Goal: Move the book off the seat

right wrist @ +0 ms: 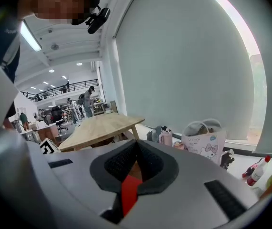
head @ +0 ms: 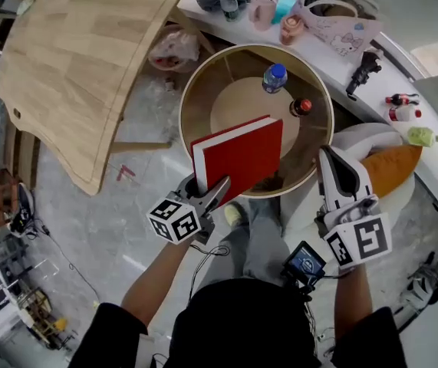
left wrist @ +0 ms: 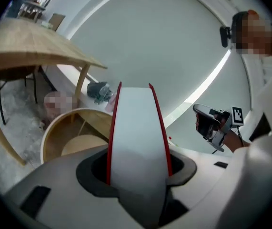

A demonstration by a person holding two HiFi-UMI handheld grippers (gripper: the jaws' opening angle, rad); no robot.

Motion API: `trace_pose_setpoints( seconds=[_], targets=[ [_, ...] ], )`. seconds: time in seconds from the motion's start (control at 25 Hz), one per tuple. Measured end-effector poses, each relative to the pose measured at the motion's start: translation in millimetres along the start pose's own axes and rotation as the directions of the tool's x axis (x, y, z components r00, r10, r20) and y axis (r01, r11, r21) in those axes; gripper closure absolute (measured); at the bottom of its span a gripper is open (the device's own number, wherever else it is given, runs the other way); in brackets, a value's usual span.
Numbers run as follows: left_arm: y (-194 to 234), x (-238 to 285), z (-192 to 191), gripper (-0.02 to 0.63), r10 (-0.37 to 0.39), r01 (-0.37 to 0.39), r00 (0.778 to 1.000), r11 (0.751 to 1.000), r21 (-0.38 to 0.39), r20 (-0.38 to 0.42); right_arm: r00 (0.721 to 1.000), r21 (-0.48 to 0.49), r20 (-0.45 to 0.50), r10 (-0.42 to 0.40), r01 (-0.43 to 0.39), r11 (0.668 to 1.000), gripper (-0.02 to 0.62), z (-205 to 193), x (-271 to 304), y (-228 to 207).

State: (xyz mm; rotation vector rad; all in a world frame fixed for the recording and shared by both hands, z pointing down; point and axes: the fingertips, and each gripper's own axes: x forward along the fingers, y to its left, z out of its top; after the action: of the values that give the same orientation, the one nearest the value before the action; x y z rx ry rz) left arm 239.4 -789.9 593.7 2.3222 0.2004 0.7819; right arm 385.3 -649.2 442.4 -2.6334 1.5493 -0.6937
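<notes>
Person standing, seen from above, a two-jaw gripper in each hand.

Left gripper [head: 217, 188]: jaws part-way open and clamped on the near lower corner of the red book [head: 242, 154]. In the left gripper view the white page block runs upward between the two dark pads, a red cover on either side of it.

The book: held in the air, tilted, its front cover facing up. It hangs over the near-left rim of the round wooden table [head: 190, 83] and touches neither that table nor the seat.

Right gripper [head: 332, 159]: jaws closed together, held out to the right of the book and well apart from it, above the near edge of the white seat [head: 360, 138].

The seat: to the right of the round table, with an orange cushion [head: 391, 169] lying on its right side.

Round table, far-right part: a blue-capped bottle [head: 274, 77] and, just nearer, a dark red-capped bottle [head: 301, 107], both upright.

Surroundings: a large pale wooden table [head: 80, 60] at the upper left. A white ledge [head: 357, 56] runs along the wall at the top. It carries a printed paper bag [head: 335, 25] and several cups and bottles.
</notes>
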Motion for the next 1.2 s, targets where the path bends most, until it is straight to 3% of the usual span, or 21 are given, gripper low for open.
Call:
trace_pose_setpoints(
  seconds=[0.12, 0.24, 0.36, 0.6, 0.68, 0.84, 0.96, 1.08, 1.2],
  targets=[
    [31, 34, -23, 0.369, -0.071, 0.063, 0.996, 0.989, -0.135, -0.051, 1.0, 0.034, -0.029, -0.002, 0.003, 0.999, 0.581, -23, 15, -15],
    [56, 63, -42, 0.369, -0.14, 0.117, 0.987, 0.96, -0.255, -0.077, 0.998, 0.062, -0.056, -0.008, 0.012, 0.998, 0.581, -46, 27, -32],
    [75, 83, -56, 0.369, -0.178, 0.141, 0.977, 0.951, -0.276, -0.115, 0.997, 0.081, -0.076, -0.014, 0.02, 0.996, 0.58, -61, 36, -44],
    [114, 103, -76, 0.357, -0.16, 0.098, 0.974, 0.937, -0.336, -0.161, 0.995, 0.092, -0.101, -0.006, 0.016, 0.996, 0.581, -78, 50, -59],
    [130, 108, -81, 0.346, -0.116, 0.052, 0.975, 0.95, -0.309, -0.191, 0.994, 0.091, -0.108, -0.007, 0.017, 0.996, 0.581, -81, 55, -62],
    [164, 114, -93, 0.25, 0.042, -0.098, 0.964, 0.974, -0.205, -0.262, 0.993, 0.102, -0.118, 0.002, 0.011, 0.995, 0.581, -85, 61, -62],
    [181, 116, -98, 0.206, 0.129, -0.175, 0.946, 0.975, -0.135, -0.297, 0.991, 0.11, -0.133, 0.012, 0.003, 0.994, 0.581, -92, 63, -61],
    [193, 114, -99, 0.201, 0.234, -0.251, 0.925, 0.968, -0.022, -0.298, 0.989, 0.103, -0.145, 0.022, -0.007, 0.995, 0.581, -95, 64, -58],
    [197, 113, -94, 0.201, 0.27, -0.278, 0.924, 0.96, 0.008, -0.269, 0.99, 0.094, -0.139, 0.028, -0.015, 0.995, 0.581, -93, 66, -56]
  ],
)
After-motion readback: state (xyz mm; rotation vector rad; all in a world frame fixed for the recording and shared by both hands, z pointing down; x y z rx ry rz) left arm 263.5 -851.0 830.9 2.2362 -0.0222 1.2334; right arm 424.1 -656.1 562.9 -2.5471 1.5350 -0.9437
